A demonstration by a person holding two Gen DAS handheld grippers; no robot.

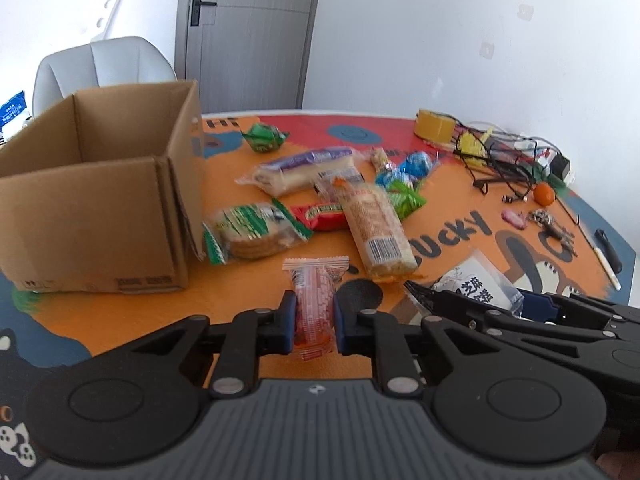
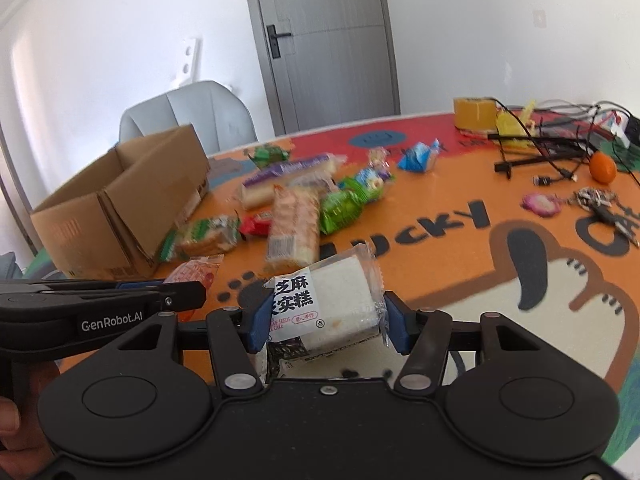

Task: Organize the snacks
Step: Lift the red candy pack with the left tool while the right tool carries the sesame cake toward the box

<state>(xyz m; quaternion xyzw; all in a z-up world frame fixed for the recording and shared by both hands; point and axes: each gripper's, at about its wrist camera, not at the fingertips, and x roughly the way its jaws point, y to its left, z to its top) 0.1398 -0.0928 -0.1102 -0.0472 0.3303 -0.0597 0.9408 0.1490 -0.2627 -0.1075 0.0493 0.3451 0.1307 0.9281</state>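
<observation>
left tongs (image 1: 314, 318) pinch pink snack (image 1: 314, 300); right tongs (image 2: 326, 326) pinch white cake (image 2: 340, 300). box (image 1: 120, 184) at 10 o'clock, left nearer.

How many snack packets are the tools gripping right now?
2. A pink-wrapped snack is clamped in the left tool. A white sesame cake packet is clamped in the right tool. Both grips are in plain view, so none is hidden.

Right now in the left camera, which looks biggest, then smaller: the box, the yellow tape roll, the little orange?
1. cardboard box, though it is nearest.
2. yellow tape roll.
3. orange, farther back like the tape.
</observation>
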